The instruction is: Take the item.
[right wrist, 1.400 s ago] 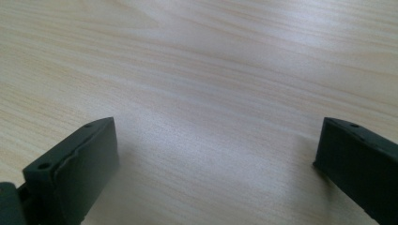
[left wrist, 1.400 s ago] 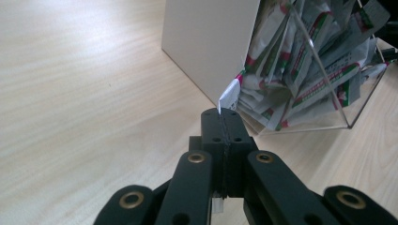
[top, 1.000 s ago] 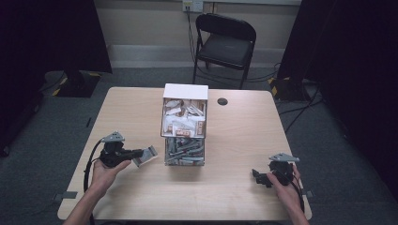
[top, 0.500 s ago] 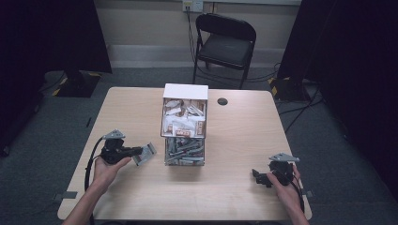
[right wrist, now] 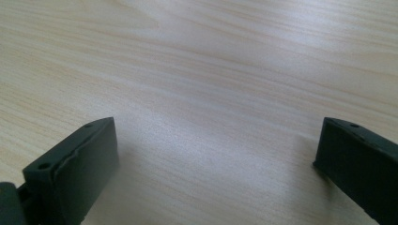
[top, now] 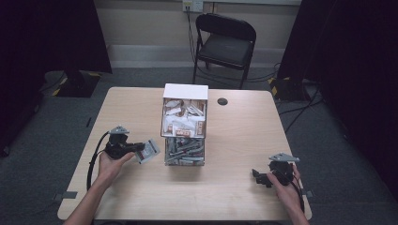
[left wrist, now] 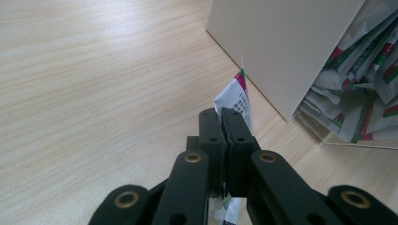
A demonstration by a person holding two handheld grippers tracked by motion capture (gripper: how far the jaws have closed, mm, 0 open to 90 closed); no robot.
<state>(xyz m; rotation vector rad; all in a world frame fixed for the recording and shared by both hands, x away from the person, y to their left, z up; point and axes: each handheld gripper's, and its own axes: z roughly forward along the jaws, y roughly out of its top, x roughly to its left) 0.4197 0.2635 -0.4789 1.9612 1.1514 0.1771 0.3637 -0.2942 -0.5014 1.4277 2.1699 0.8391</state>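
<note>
Your left tool (top: 139, 149) is clamped on one edge of a sachet (top: 149, 151), so the flat packet hangs out past the jaws, held just above the tabletop (top: 141, 197) beside the clear organiser (top: 184, 140) it likely came from. Pinching the rim keeps the printed face free. Your right tool (top: 259, 176) rests with jaws spread wide and nothing between them, parked well apart to stay clear.

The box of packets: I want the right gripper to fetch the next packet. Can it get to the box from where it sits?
Probably yes. The right gripper rests open near the table's front right, and only bare table lies between it and the box. The left gripper, shut on a packet, is on the box's other side.
</note>
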